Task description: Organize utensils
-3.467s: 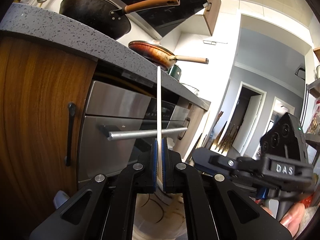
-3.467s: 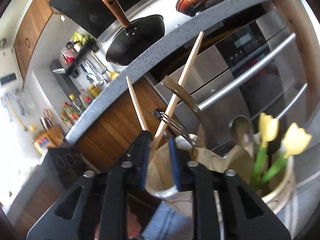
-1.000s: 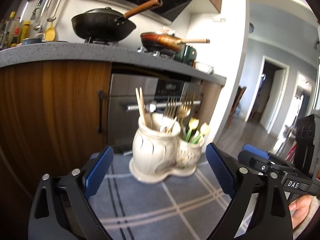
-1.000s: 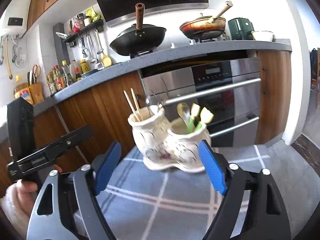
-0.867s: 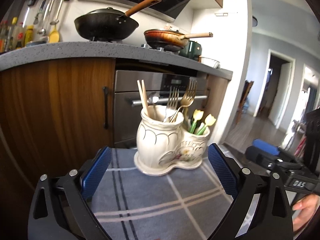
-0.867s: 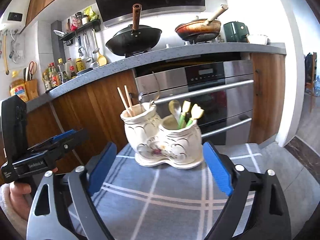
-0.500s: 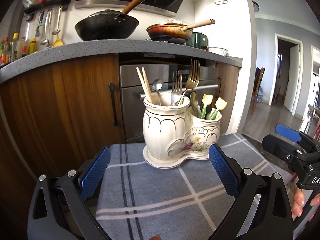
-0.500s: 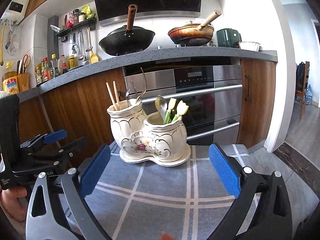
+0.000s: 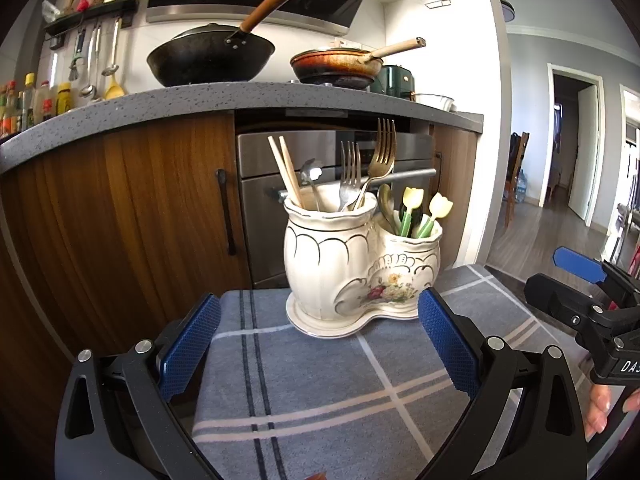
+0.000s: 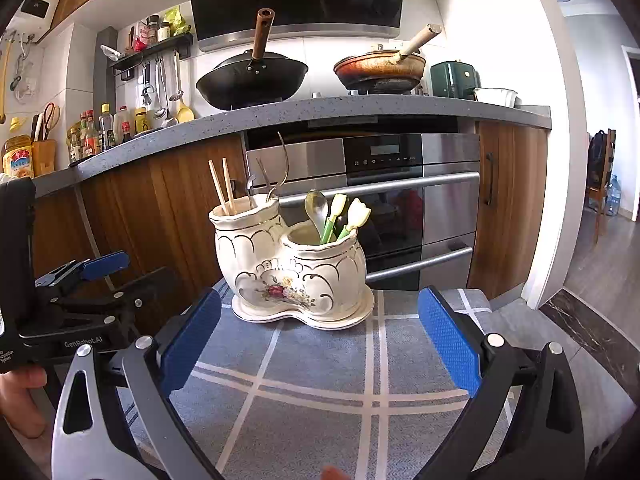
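From the left wrist camera, the left gripper point(image 9: 318, 334) stands with its blue pads wide apart and nothing between them, above a grey checked cloth point(image 9: 320, 392). Ahead of it on that cloth sits a cream two-pot ceramic holder point(image 9: 360, 268) on its own shaped base. The taller left pot holds a pair of wooden chopsticks point(image 9: 286, 172), a small spoon point(image 9: 312, 178) and two forks point(image 9: 368, 164), all standing roughly upright and leaning a little. The lower right pot holds a spoon with its bowl up and two green-stemmed pieces with pale tulip-shaped tops point(image 9: 424, 208); what kind of utensil these are cannot be told. The right gripper point(image 9: 584, 292) shows at the right edge, held by a hand point(image 9: 600, 408).

From the right wrist camera, the right gripper point(image 10: 320, 336) has just been opening and now stands fully spread, empty, over the same cloth, with the holder just beyond its pads. The left gripper appears at the left edge, also parted. Behind the holder are an oven point(image 10: 400, 200), wooden cabinet doors, and a speckled bench point(image 10: 320, 110) carrying a black wok point(image 10: 252, 78) and a frying pan point(image 10: 380, 68).
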`<control>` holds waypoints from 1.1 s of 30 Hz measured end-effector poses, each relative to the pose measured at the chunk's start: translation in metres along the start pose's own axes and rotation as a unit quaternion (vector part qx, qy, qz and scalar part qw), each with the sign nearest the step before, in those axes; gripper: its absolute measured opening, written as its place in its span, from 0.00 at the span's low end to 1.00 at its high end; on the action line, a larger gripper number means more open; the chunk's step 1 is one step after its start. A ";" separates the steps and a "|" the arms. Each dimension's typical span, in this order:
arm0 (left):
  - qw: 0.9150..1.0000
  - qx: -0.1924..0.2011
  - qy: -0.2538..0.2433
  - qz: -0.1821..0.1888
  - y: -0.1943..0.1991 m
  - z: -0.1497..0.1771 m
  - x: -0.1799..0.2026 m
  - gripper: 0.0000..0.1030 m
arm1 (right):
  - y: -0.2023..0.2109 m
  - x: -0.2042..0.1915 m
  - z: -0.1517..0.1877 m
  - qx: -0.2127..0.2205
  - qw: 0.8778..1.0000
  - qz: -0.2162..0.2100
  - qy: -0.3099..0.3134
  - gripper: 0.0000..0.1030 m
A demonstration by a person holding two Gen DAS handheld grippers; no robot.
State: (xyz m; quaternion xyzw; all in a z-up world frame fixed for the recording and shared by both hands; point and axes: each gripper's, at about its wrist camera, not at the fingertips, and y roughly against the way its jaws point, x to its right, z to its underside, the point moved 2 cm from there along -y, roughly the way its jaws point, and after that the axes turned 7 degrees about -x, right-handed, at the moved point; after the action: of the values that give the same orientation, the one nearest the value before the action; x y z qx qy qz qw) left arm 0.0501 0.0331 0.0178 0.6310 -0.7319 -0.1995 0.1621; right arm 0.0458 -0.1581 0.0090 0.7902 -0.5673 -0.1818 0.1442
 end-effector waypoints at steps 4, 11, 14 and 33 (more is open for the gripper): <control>1.000 -0.001 -0.006 -0.002 0.000 0.000 0.002 0.95 | -0.001 -0.001 0.000 -0.001 1.000 0.000 0.002 0.94; 1.000 -0.001 -0.008 -0.003 0.000 0.000 0.002 0.95 | -0.003 -0.002 0.000 -0.005 1.000 0.000 0.003 0.94; 1.000 0.000 -0.010 -0.004 0.001 0.000 0.003 0.95 | -0.002 -0.002 0.000 -0.005 1.000 0.001 0.002 0.94; 1.000 -0.001 -0.014 -0.003 0.001 0.001 0.006 0.95 | -0.006 -0.001 0.001 -0.011 1.000 0.002 -0.002 0.94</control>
State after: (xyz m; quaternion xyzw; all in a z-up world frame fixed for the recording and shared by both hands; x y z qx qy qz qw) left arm 0.0482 0.0277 0.0176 0.6303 -0.7320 -0.2096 0.1517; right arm 0.0501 -0.1556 0.0059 0.7870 -0.5673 -0.1889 0.1525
